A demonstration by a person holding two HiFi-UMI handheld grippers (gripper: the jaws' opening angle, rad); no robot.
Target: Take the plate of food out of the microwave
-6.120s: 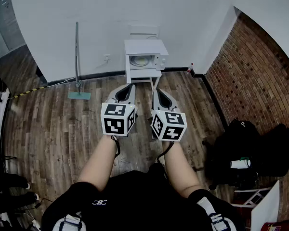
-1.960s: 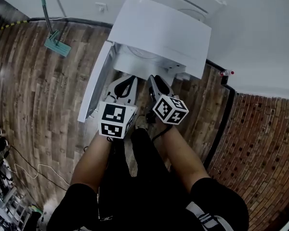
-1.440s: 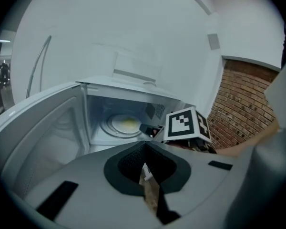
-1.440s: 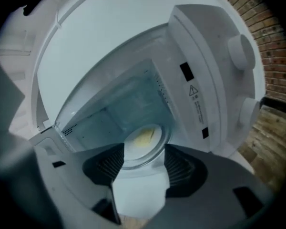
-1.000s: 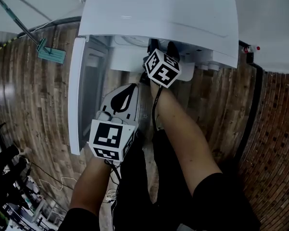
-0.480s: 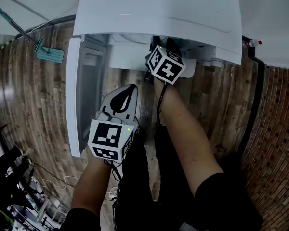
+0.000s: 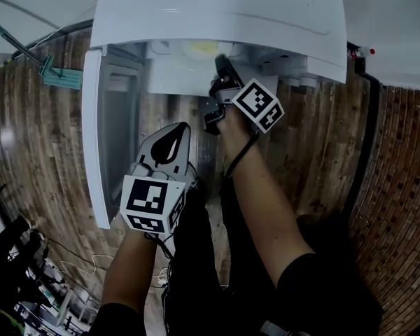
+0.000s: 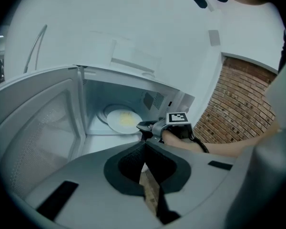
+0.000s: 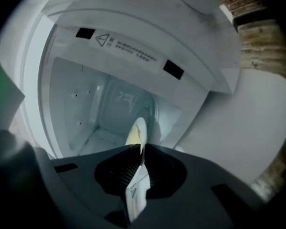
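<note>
The white microwave (image 7: 224, 12) stands open, its door (image 7: 98, 131) swung out to the left. A white plate (image 7: 199, 47) with yellow food lies at the mouth of the cavity. My right gripper (image 7: 220, 65) reaches in from the right, and its jaws are closing on the plate's near rim. In the right gripper view the plate (image 9: 136, 132) shows edge-on, pinched between the pads. The left gripper view shows the plate (image 8: 123, 120) flat on the oven floor with the right gripper (image 8: 142, 127) at its rim. My left gripper (image 7: 182, 128) hangs shut and empty below the door.
The open door (image 8: 33, 128) stands close on the left of my left gripper (image 8: 144, 144). A mop head (image 7: 56, 75) lies on the wooden floor at far left. A brick wall (image 7: 399, 187) runs along the right.
The right gripper's jaws have closed on the plate's rim and the hand has drawn back a little. The plate now shows at the microwave's mouth. The left gripper has barely moved.
</note>
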